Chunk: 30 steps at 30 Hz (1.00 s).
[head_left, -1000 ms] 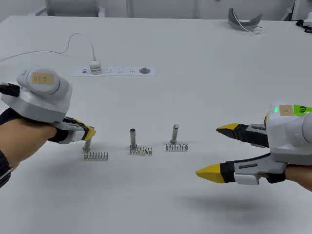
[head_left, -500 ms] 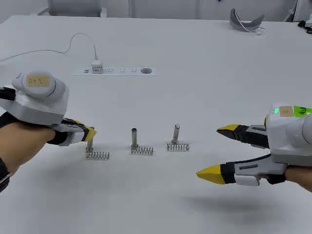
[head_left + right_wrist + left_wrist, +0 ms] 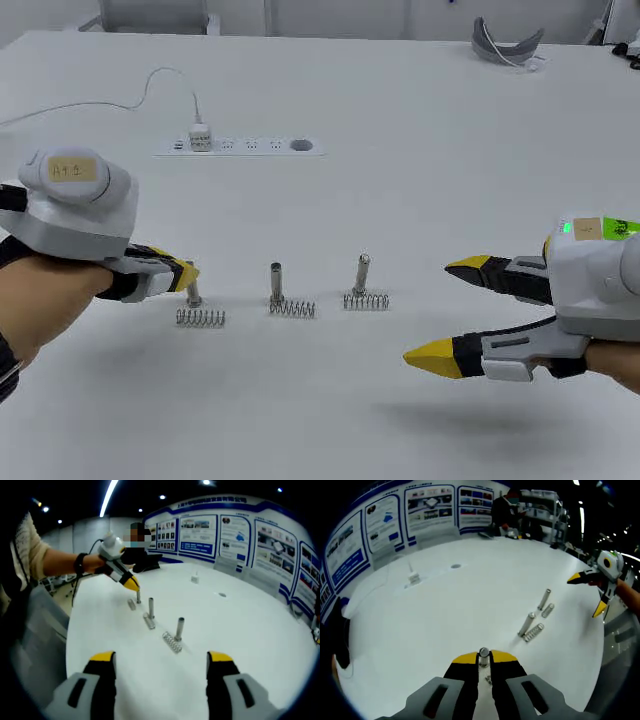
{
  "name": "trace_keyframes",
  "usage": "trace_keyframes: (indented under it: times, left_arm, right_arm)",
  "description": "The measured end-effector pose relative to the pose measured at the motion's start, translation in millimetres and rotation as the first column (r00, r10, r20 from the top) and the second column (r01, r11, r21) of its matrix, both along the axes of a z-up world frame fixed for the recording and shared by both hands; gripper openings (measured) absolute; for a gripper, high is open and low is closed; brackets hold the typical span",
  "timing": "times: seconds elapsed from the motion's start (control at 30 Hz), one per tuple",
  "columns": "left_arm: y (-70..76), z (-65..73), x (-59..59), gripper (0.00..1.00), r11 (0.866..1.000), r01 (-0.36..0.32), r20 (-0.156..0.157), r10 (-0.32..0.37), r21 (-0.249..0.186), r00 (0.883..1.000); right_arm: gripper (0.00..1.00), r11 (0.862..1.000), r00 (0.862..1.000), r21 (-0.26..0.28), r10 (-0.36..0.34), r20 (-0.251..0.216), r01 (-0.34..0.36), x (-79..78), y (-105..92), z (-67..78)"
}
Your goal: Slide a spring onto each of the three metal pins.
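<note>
**While clamped on a pin head: tipping and blocked-entry risks**

Head view. Noted three pins upright in a row on the table (image 3: 330,400), a loose spring lying flat just in front of each: left pin (image 3: 194,293) with left spring (image 3: 200,318), middle pin (image 3: 276,281) with middle spring (image 3: 292,309), right pin (image 3: 362,273) with right spring (image 3: 366,301). No spring threaded yet, so task judged barely begun. Found left gripper (image 3: 186,274) down at the top of left pin. Found right gripper (image 3: 446,310) hovering well apart from the row.

Left gripper view. Saw left gripper (image 3: 483,659) with jaws clenched on the head of left pin (image 3: 483,653). Cannot tell whether the pins are fixed to the table. If free-standing, any sideways tug likely to topple this one, perhaps into its spring. Also judged a hold on the very top to block the end where a spring must enter. Would call for a grip lower down, or a lift and tilt.

Right gripper view. Saw right gripper (image 3: 161,657) with jaws released wide, holding nothing, facing right spring (image 3: 171,641) and right pin (image 3: 179,628). Judged the spring thin and round, so liable to roll away, or spring out of a hard pinch. Spring lying just beside its pin, so a careless approach likely to knock the pin over.
</note>
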<state>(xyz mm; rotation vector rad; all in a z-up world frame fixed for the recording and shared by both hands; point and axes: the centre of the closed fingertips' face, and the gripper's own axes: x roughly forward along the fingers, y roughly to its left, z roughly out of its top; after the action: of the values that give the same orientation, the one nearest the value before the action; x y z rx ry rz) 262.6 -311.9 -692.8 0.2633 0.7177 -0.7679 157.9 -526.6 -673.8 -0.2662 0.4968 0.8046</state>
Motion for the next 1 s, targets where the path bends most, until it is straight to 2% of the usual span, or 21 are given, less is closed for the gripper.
trace_keyframes:
  times: [0.3,0.6,1.0]
  left_arm:
    - [-2.0,-0.1,0.3,0.08,1.000,0.003,0.005,-0.002,-0.004,1.000]
    - [-4.7,0.5,1.1,0.08,1.000,0.025,0.034,-0.026,0.016,0.999]
    - [-2.4,5.5,-3.1,0.14,1.000,0.017,0.048,-0.017,-0.011,0.999]
  right_arm:
    - [0.75,1.000,1.000,-0.003,0.005,0.000,-0.005,-0.5,1.8,0.0]
    - [0.75,1.000,1.000,-0.002,0.007,0.000,-0.007,-1.3,3.3,0.0]
    - [0.75,1.000,1.000,-0.002,0.009,-0.001,-0.009,-1.7,4.6,-0.1]
